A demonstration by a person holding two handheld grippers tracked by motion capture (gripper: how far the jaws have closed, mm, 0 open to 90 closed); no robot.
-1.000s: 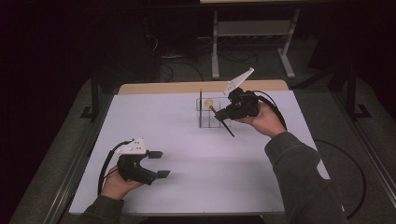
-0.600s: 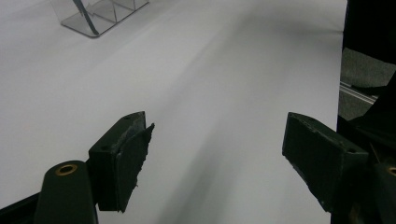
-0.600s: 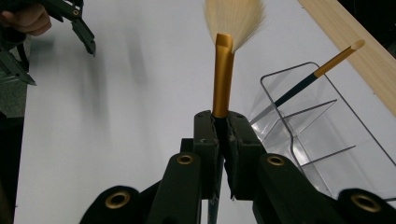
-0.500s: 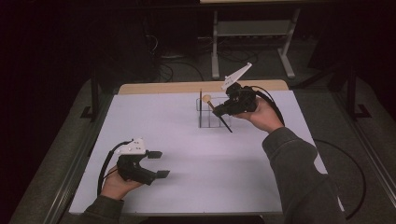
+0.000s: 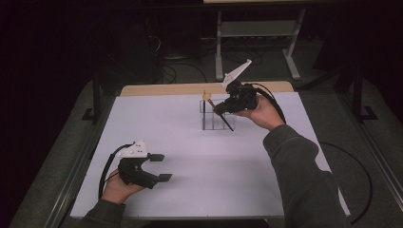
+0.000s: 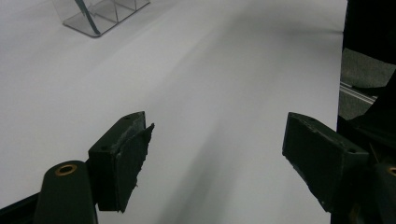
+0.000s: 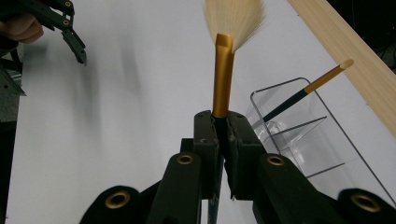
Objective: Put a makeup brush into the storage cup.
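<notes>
Two grippers: one in each hand, over a white table.
Right gripper: jaws pressed together on a brush, pinching its gold collar near the base.
Brush, right gripper view: rises straight up from between the jaws at frame centre; pale bristles fan out at the top edge; the dark handle runs down behind the jaws toward the bottom edge.
Brush, high view: dark handle slants down and right of the right gripper, just in front of the clear holder.
Clear holder: upper centre of the high view, touching or just left of the right gripper; which, cannot be told. In the right gripper view it sits right of the jaws, apart from the held brush.
Second brush: leaning inside the clear holder, gold end pointing to the upper right.
Left gripper: lower left of the high view, jaws spread wide, nothing between them; well apart from the brush.
Left gripper view: clear holder in the upper left corner, far from the jaws.
</notes>
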